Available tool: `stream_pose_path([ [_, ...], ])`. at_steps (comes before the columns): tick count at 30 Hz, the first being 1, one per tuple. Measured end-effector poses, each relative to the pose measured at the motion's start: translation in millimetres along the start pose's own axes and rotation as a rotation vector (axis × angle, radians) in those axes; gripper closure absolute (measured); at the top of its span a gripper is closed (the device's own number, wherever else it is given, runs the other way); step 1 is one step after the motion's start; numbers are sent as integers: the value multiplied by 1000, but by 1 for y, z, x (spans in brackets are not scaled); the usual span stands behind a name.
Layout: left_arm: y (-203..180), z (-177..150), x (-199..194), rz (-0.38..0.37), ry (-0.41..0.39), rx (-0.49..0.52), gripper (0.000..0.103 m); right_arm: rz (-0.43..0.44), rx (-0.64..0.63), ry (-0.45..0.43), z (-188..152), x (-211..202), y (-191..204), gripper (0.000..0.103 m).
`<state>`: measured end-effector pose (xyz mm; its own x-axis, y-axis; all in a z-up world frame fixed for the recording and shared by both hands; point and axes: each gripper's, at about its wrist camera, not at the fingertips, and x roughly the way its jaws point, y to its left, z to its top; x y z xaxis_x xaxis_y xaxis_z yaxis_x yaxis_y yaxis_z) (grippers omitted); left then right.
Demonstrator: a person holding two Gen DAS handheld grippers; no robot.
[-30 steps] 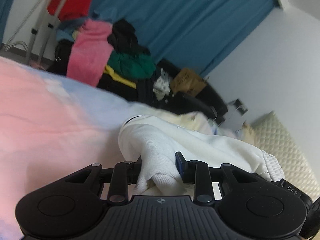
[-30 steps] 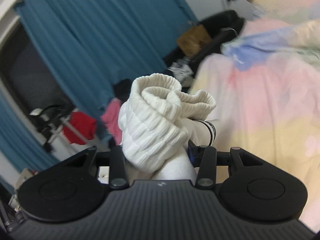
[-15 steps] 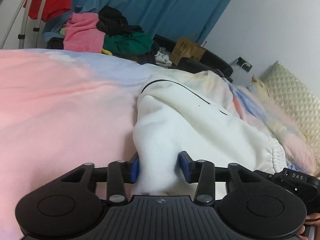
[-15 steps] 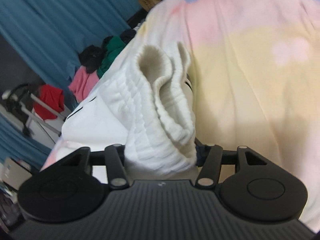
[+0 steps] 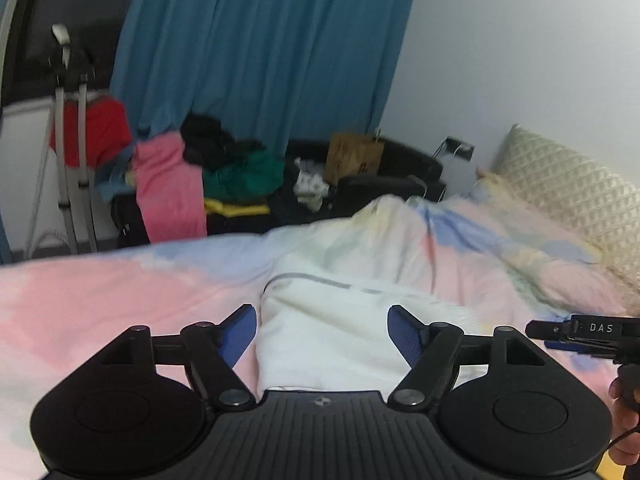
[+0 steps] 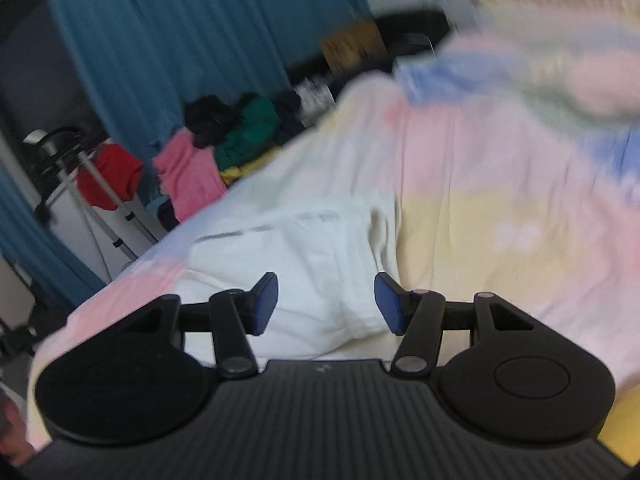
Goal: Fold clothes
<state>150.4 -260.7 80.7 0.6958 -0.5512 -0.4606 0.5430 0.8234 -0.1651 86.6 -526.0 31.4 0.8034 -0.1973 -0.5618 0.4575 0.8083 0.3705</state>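
- Far left, left wrist view: a metal stand (image 5: 70, 152) with thin legs stands on the floor past the bed's edge, a red cloth (image 5: 102, 132) hanging on it.
- Beside it, a loose heap of clothes (image 5: 208, 176), pink, black, green and yellow, lies against the blue curtain (image 5: 260, 48), which hangs in soft vertical folds.
- Left gripper (image 5: 322, 330): black ribbed body, blue pads, jaws spread wide and holding nothing; soft fabric lies between them, untouched as far as can be seen.
- White garment (image 5: 332, 332): thick and matte, folded into a flat block with a thin dark line near its far edge; it rests on the bedspread (image 5: 100, 300), pastel pink, blue and yellow, smooth to the left and rumpled to the right.
- Open bedspread lies left of the garment; a quilted cream headboard (image 5: 560, 184) bounds the right.
- Right gripper (image 6: 326, 302): jaws likewise apart and empty, above the garment's (image 6: 304, 256) near right corner.
- The blurred right wrist view alone shows the garment's right edge against a yellow patch; only the left wrist view shows the headboard and the right gripper's side (image 5: 588, 330), marked "DAS".
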Motion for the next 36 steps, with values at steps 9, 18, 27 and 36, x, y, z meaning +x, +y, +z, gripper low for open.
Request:
stream_pose_path([
  [9,-50,6,-144,-14,-148,68,0,87,-109,-138,-1,-120,38,16],
  [18,-59,-30,-233,-14,-211,57,0,157,-276,-248,-50,-190,78,18],
  [27,-56,-79,-256,93,-210,102,0,115,-336,-301,-109,-193,101,18],
  [36,-38,-118,-222,121,-183,101,0,49,-365,-314,-150,-157,109,18],
])
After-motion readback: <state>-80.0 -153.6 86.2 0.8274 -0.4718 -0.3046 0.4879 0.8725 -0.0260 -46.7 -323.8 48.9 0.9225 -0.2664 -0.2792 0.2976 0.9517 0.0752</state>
